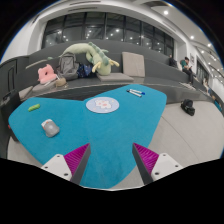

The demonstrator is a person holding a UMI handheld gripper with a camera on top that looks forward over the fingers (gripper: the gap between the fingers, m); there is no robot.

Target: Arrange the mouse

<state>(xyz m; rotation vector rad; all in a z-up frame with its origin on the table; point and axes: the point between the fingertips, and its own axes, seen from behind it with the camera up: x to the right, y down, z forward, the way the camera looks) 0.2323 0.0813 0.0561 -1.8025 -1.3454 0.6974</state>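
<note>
Teal tabletop (120,125) stretches ahead, mouse (50,127) at left-centre of frame, my claw (111,161) open and empty; off-centre approach risks knocking it away.

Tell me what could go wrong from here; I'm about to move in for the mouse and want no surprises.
1. The mouse lies well ahead of the open gripper and off toward its left finger, not between the fingers; a straight advance would likely miss it.
2. A small green item lies just beyond the mouse and could get knocked.
3. The mouse sits near the teal mat's edge, so a nudge may push it off the mat.
</note>
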